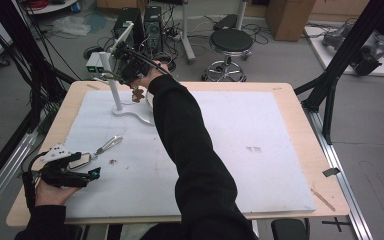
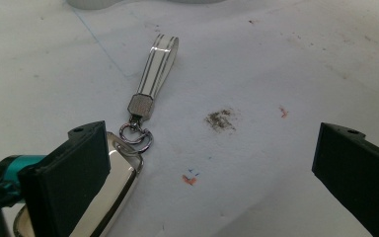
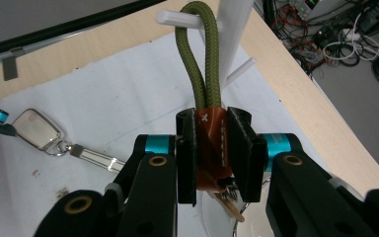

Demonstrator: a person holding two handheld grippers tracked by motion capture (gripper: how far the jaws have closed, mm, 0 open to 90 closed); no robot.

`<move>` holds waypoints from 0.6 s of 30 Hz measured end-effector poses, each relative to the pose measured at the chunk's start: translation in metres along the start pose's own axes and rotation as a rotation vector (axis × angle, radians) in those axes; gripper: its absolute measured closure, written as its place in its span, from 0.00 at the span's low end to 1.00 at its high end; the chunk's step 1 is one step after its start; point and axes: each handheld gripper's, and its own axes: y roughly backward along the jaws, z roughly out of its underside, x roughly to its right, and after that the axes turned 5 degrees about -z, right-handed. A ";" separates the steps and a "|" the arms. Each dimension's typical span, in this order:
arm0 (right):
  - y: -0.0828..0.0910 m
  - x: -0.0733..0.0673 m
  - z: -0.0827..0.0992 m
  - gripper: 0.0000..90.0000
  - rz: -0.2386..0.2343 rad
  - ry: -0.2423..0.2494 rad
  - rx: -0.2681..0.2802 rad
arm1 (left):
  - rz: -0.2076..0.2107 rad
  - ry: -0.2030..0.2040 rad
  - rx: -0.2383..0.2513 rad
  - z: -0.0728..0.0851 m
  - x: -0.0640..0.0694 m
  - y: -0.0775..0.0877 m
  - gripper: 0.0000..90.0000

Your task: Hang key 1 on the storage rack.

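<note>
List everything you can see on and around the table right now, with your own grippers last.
Mat: 1, white, covers the tabletop.
Stand: 1, white, far left of mat.
Cord loop: 1, olive with orange tag, over a stand peg.
Keyring: 1, silver with striped strap, near left of mat.
Stool: 1, black, floor beyond table.
Right gripper: 1, black, shut on the cord's tag.
Left gripper: 1, black, open, one jaw beside the keyring.
</note>
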 end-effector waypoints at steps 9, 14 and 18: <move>-0.019 0.004 0.001 0.83 0.041 -0.003 -0.050 | -0.003 0.001 -0.006 0.000 -0.002 -0.001 0.02; -0.029 0.004 0.001 0.83 0.052 -0.014 -0.074 | -0.006 0.007 -0.002 0.000 -0.002 -0.001 0.02; -0.030 0.005 0.003 0.81 0.053 -0.020 -0.069 | -0.005 0.006 -0.003 0.001 -0.002 -0.001 0.02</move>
